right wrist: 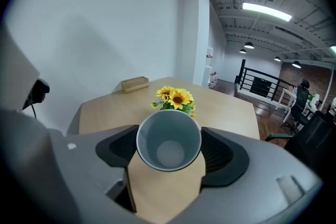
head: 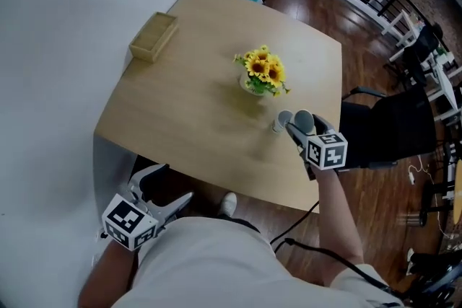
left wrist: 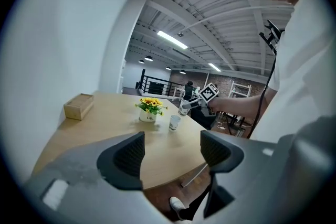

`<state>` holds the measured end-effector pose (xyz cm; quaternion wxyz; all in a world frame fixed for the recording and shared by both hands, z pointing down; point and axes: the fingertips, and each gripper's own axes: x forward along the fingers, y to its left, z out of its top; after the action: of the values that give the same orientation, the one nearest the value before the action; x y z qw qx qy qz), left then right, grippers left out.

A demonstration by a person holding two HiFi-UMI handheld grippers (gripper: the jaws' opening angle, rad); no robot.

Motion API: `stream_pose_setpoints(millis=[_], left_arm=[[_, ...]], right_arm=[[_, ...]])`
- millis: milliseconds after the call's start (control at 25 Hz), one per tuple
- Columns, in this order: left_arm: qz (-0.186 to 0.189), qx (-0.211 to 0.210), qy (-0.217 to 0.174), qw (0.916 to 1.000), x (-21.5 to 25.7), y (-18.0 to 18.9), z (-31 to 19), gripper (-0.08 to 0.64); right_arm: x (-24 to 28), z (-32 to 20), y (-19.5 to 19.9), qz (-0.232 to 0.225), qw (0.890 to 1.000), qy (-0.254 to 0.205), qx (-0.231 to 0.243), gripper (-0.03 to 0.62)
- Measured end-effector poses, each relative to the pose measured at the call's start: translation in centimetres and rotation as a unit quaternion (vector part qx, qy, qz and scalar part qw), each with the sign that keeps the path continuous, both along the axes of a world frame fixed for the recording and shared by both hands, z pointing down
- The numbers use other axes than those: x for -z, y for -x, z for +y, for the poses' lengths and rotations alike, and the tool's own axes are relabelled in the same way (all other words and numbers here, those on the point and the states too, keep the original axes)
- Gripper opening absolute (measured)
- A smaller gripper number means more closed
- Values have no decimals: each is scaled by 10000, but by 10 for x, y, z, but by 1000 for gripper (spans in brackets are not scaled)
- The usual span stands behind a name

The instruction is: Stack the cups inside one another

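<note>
A grey cup [right wrist: 169, 140] sits between my right gripper's [right wrist: 169, 150] jaws, which are shut on it, its open mouth facing the camera. In the head view this held cup [head: 305, 121] hangs over the table's near right part, just right of a second cup [head: 281, 121] that stands upright on the wooden table [head: 188, 104]. The left gripper view shows the standing cup [left wrist: 174, 122] with the held cup [left wrist: 184, 108] slightly above and to its right. My left gripper [head: 170, 187] is open and empty, low in front of the table's near edge.
A small pot of yellow sunflowers [head: 263, 73] stands mid-table, just behind the cups. A wooden box [head: 153, 37] lies at the far left edge. A black chair [head: 390, 122] stands right of the table, and a white wall runs along the left.
</note>
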<state>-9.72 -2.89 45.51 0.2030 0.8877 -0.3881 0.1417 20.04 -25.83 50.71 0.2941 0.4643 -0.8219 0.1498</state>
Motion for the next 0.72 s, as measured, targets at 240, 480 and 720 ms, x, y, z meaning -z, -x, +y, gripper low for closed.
stream_pose_setpoints(millis=[240, 480, 720], left_arm=[[-92, 305, 81, 9995, -2, -21, -17, 353], [-164, 450, 160, 9987, -2, -40, -27, 353], [-181, 411, 134, 9989, -2, -50, -34, 353]], right_arm=[[-31, -40, 2, -40, 9993, 171, 318, 379], [-57, -51, -1, -110, 9968, 521, 600, 380], [-44, -48, -2, -261, 9964, 393, 700, 388]])
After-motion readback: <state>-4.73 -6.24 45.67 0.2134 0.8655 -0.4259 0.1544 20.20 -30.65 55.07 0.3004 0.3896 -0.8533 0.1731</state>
